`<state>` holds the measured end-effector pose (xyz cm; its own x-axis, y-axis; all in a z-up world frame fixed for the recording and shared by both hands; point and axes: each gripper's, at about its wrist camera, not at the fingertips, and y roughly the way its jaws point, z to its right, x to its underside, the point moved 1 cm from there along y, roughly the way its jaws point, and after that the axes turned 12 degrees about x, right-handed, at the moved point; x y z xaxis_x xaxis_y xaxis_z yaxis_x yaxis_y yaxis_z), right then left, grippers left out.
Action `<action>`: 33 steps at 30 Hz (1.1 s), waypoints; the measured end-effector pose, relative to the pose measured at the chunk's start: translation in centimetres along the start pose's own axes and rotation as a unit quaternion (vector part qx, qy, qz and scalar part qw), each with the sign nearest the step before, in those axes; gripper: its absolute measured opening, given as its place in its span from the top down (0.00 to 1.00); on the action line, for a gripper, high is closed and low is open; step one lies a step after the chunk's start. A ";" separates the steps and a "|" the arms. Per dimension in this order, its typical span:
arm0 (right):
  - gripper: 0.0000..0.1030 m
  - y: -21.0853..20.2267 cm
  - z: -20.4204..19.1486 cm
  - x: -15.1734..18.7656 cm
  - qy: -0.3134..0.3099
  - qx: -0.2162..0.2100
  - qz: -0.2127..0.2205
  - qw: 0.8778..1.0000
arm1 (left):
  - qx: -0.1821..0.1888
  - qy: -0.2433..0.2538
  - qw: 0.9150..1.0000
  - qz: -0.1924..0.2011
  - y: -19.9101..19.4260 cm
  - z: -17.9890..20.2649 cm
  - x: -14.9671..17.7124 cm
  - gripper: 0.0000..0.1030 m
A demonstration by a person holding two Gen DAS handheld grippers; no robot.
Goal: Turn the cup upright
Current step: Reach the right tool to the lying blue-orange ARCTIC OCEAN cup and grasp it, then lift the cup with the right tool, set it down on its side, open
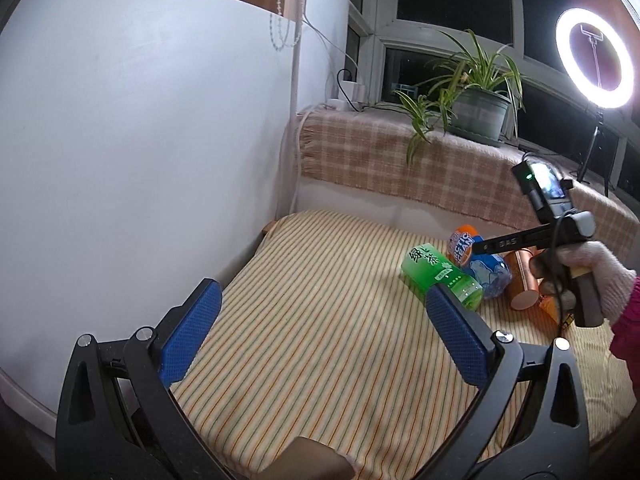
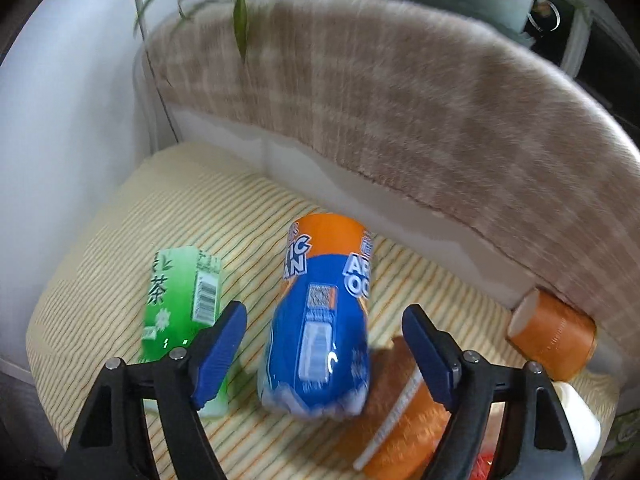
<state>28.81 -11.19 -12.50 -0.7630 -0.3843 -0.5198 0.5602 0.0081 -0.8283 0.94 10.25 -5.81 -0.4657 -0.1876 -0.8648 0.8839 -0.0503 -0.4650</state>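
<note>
A blue and orange cup (image 2: 320,320) lies on its side on the striped cloth (image 2: 120,240), between the open jaws of my right gripper (image 2: 324,320), which hovers just above it. It also shows in the left wrist view (image 1: 480,256), partly behind the right gripper's arm. A green tea cup (image 2: 180,304) lies on its side to its left, also in the left wrist view (image 1: 440,276). An orange-brown cup (image 2: 552,336) lies at the right by the wall; a copper cup (image 1: 524,280) shows in the left view. My left gripper (image 1: 324,332) is open and empty over bare cloth.
A white cabinet wall (image 1: 140,160) bounds the left. A plaid blanket (image 2: 400,100) covers the ledge behind, with a potted plant (image 1: 476,108) and a ring light (image 1: 596,56). Another orange cup (image 2: 408,432) lies under the right finger.
</note>
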 end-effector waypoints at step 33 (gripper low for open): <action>0.44 0.0 0.1 -0.3 0.025 -0.017 0.001 1.000 | 0.010 0.013 1.000 0.020 -1.2 0.6 -0.3 0.00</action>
<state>29.09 -11.15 -12.34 -0.7777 -0.3383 -0.5299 0.5506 0.0401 -0.8338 0.01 9.76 -4.91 -0.4307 -0.1646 -0.8874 0.9024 -0.0639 -0.4261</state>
